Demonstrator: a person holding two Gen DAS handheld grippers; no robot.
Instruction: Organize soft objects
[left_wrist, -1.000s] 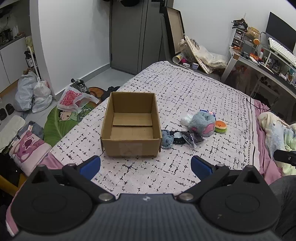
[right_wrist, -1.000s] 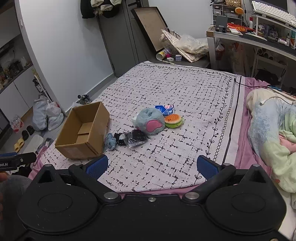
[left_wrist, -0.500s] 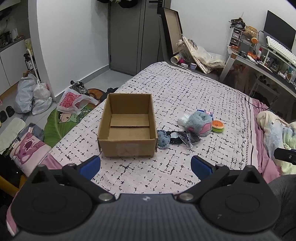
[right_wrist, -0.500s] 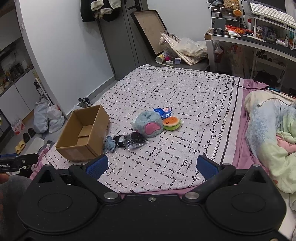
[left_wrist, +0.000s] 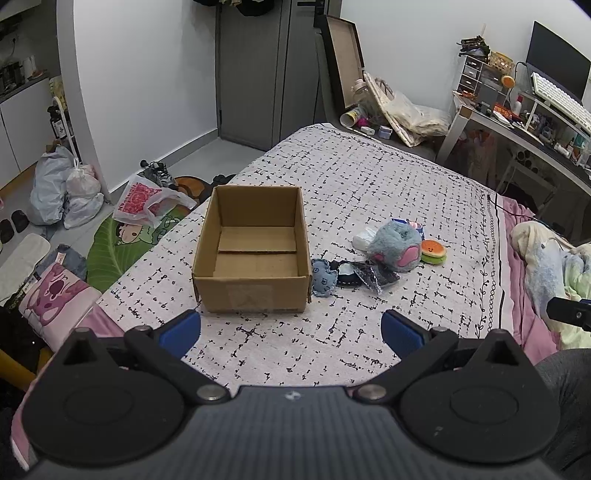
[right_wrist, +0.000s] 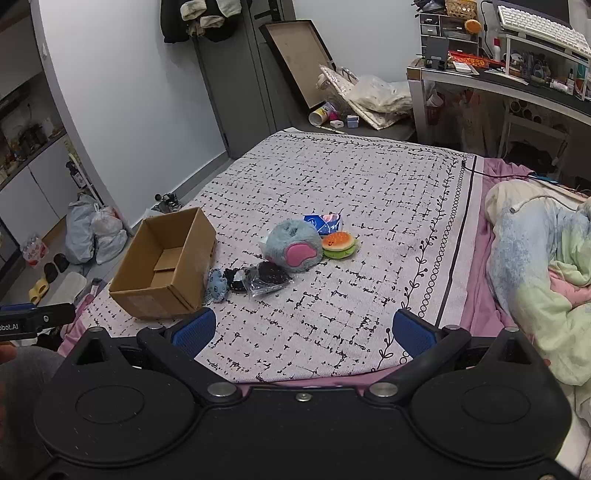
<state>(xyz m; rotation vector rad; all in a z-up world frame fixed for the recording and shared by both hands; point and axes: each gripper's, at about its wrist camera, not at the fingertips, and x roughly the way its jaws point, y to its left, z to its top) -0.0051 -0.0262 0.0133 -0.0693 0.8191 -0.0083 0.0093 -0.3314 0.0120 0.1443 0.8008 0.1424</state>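
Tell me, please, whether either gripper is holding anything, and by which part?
Nothing is held: the left gripper and right gripper are both open and empty.

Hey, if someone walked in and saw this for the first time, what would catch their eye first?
Probably the open cardboard box, empty, near the bed's left edge. Next, the small heap of soft things just right of it: a fluffy blue plush toy with a pink patch and a little burger toy beside it. Both grippers, left and right, hang open over the near end of the bed.
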